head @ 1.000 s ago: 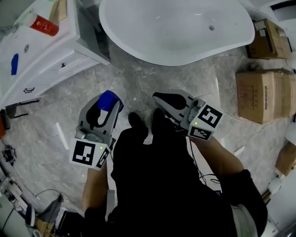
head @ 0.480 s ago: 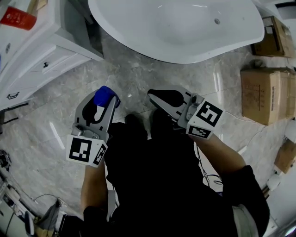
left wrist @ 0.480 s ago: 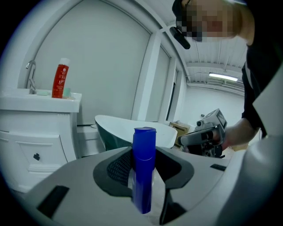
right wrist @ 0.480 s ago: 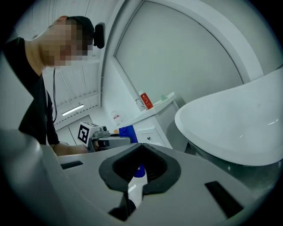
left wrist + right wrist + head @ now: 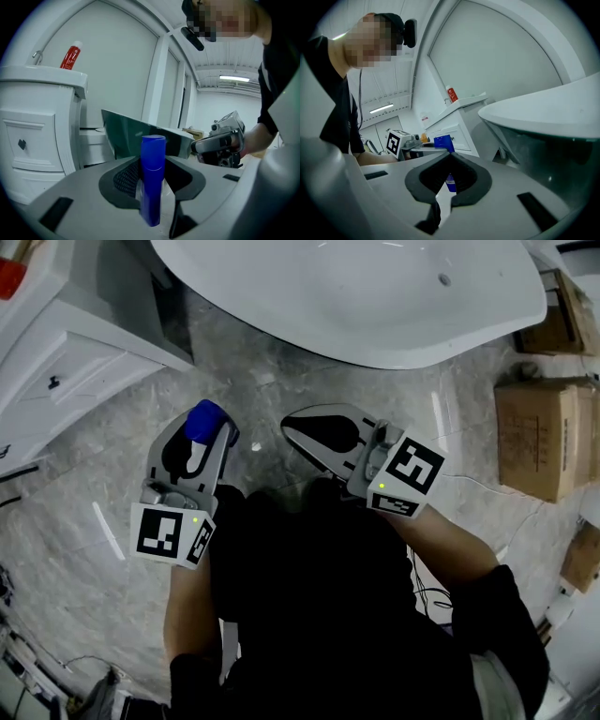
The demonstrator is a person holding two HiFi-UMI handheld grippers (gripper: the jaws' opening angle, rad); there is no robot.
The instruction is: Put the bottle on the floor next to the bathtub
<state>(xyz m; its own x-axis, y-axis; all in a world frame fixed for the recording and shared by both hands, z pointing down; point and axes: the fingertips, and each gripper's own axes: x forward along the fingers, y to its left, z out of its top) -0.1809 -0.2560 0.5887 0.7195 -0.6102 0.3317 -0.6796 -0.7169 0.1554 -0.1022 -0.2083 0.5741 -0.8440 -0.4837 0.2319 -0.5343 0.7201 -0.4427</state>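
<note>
Head view had the left gripper clamped on the blue bottle, hanging over the marble floor a bit short of the bathtub, and the right gripper just beside it with its jaws together and nothing in them. My worry was that the bottle is tall and thin, so letting go too high or with any tilt could tip it on that glossy floor, and the head view gave no read on height. Left gripper view was the one that showed the pads pressing the bottle's sides with the cap poking out past them, plus a red tube up on the white cabinet, which the top-down view missed
</note>
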